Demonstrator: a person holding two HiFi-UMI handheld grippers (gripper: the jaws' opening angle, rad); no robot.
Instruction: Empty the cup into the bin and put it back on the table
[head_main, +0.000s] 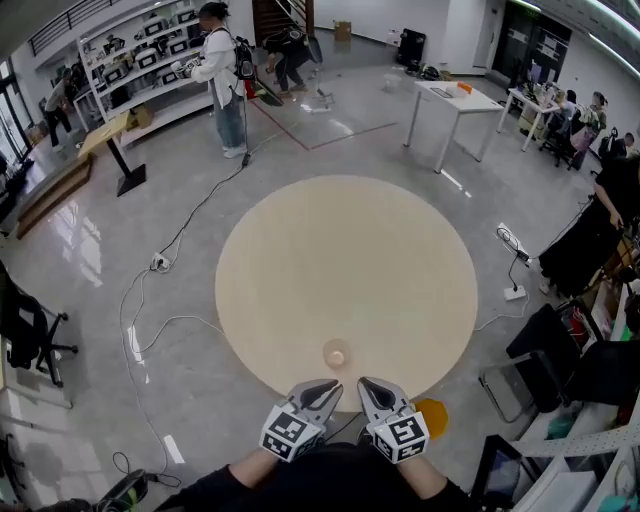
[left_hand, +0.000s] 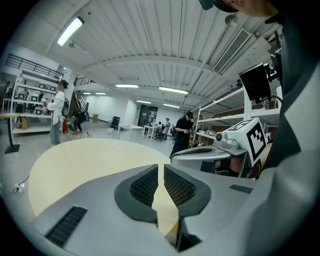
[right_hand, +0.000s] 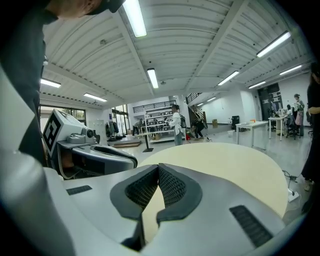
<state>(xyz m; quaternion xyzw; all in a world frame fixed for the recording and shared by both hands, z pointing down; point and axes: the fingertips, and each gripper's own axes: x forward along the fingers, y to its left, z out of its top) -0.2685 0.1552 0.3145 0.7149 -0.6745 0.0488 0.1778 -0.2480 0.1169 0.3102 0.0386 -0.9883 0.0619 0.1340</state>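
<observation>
Head camera looks steeply down from above onto a round table (head_main: 345, 270), with the left gripper (head_main: 322, 390) and right gripper (head_main: 377, 390) close under it at the bottom edge. Each gripper camera sits low just behind its own jaws, facing almost level across the table. The left gripper view catches the right gripper at its right, and the right gripper view catches the left gripper at its left. All three views share the table
</observation>
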